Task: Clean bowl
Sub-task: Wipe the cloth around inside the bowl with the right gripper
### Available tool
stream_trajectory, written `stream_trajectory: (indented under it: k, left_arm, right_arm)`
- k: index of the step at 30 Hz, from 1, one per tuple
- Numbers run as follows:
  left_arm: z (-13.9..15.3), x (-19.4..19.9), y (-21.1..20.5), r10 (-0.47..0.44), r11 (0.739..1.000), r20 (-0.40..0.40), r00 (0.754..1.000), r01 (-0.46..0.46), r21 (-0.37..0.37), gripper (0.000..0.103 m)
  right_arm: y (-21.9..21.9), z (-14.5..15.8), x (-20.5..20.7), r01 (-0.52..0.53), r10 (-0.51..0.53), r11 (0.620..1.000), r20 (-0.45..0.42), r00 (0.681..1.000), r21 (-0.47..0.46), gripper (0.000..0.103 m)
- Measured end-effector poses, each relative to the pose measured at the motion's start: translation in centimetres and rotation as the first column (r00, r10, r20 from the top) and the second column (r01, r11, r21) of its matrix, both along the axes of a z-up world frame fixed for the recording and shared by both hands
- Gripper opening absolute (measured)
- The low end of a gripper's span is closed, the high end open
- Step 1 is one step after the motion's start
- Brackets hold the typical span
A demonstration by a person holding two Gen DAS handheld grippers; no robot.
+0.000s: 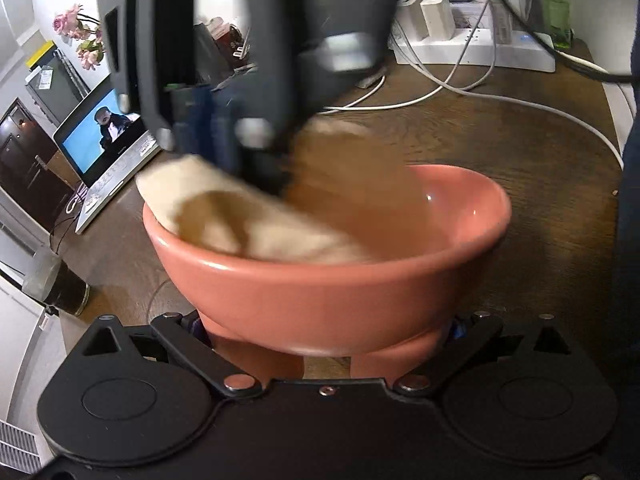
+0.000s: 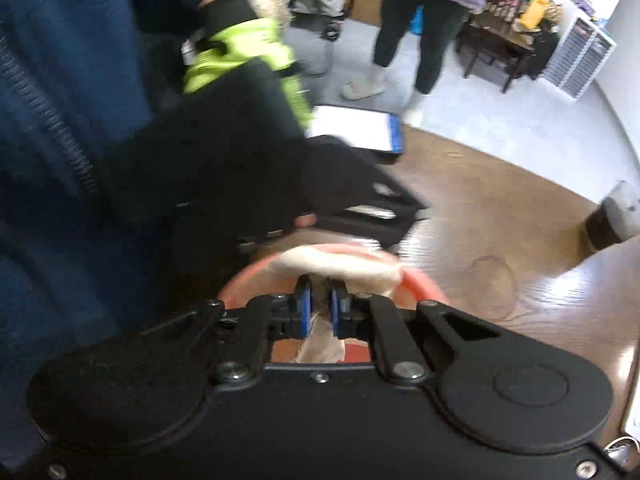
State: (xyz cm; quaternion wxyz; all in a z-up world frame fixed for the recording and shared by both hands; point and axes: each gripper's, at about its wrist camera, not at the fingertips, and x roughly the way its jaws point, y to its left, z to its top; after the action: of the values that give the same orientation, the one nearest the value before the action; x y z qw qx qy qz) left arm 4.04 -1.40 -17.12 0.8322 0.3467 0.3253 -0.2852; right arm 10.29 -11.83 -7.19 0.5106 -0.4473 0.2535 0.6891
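Left gripper [image 1: 328, 334] clamps the salmon bowl's [image 1: 320, 292] foot; right gripper [image 2: 321, 312], pinching a cream cloth [image 1: 224, 216], wipes its nine-o'clock rim; circling inward likely follows.

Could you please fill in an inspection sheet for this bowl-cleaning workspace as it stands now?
Surface: dark wooden table, glossy.
Job's things: pink bowl upright; beige cloth draped inside and over its far-left rim.
Clutter: tablet showing video, dark cup, green bottle, artificial flowers.
Grippers: left gripper clamps the bowl's foot; right gripper is shut on the cloth above the bowl.
Cables: white cables trail from a power strip with chargers.
Surroundings: a bystander's legs, a drawer unit, a small cluttered table behind.
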Motion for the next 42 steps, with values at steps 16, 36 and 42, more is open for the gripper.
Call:
stream_trajectory:
  k: [16, 36, 42]
  left_arm:
    - [0.8, -0.2, 1.9, -0.087, 0.989, -0.070, 0.994, 0.078, -0.126, 0.099]
    - [0.9, -0.8, 3.0, -0.092, 0.985, -0.106, 0.990, 0.075, -0.153, 0.099]
    - [1.0, -0.4, 3.6, -0.094, 0.981, -0.126, 0.988, 0.070, -0.180, 0.099]
  right_arm:
    - [-2.6, -4.2, 1.3, 0.033, -0.043, 0.978, -0.043, 0.998, -0.207, 0.011]
    - [-3.6, -1.9, 3.7, 0.130, -0.135, 0.987, -0.048, 0.990, -0.094, 0.011]
    - [-5.6, -4.3, 3.7, 0.077, -0.096, 0.977, -0.088, 0.992, -0.197, 0.011]
